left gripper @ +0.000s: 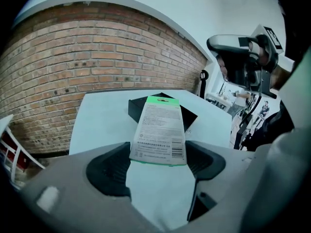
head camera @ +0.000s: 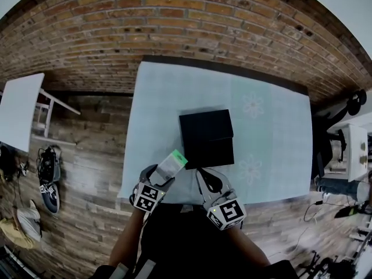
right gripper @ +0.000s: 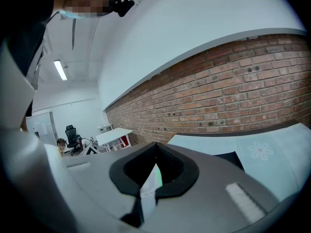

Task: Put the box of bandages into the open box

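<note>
A: Where is the box of bandages [head camera: 173,163]?

B: In the left gripper [head camera: 160,179]. The jaws clamp its near end across the width and the green end points forward. It is in the air over the near edge of the table [head camera: 273,132], just short of the open box [head camera: 206,135]. Not inside yet.

A: Why grip it by the tail?

B: Likely so the free end can go in first, with the jaws staying outside the black walls. In the left gripper view it points straight at the opening.

A: And the right gripper [head camera: 208,182]?

B: It hovers just beside, near the open box's front edge. The jaws are drawn almost together on nothing; the bandage box only shows through the slit beyond them. It looks like a spare hand, placed to steady the open box if it slides.
</note>
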`<state>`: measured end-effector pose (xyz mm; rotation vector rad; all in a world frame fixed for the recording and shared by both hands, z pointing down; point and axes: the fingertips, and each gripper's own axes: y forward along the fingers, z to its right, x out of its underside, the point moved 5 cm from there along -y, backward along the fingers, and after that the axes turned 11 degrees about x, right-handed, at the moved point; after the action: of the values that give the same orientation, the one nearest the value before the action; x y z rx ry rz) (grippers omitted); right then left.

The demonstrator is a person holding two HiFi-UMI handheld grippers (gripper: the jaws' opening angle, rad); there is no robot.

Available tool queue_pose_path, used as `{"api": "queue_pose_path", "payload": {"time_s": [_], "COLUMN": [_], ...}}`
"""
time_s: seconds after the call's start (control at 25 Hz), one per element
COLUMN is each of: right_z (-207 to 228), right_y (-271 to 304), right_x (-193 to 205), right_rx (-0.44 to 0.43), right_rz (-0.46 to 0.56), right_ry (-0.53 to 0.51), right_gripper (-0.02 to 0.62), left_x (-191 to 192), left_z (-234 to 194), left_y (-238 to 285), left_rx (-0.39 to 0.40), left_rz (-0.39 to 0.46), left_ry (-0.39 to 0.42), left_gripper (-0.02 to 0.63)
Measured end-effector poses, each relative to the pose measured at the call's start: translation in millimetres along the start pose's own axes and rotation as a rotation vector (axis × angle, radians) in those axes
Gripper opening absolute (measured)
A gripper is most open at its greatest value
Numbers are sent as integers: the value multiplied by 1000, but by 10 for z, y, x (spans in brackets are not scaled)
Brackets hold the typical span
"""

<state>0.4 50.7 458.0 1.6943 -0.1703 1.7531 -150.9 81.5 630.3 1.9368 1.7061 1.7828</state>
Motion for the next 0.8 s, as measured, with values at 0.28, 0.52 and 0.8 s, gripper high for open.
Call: {"api": "queue_pose_path", "payload": {"time_s": [0.28, 0.52, 0.8], "right_z": [91, 173, 166], "right_y": [-88, -157, -195], "right_x": [-56, -43, -65], "right_rx": [40, 79, 124], "right_rz": [30, 40, 50], "right_ry": [-1, 10, 11], "right_gripper": [2, 2, 2], "left_x": [-325, -531, -731], "left_z": [184, 231, 285], "left_y": [-25, -94, -189], "left_rx": [2, -22, -25], "left_rz": [109, 173, 210], "left_ry": [49, 50, 82], "left_gripper": [367, 367, 367]}}
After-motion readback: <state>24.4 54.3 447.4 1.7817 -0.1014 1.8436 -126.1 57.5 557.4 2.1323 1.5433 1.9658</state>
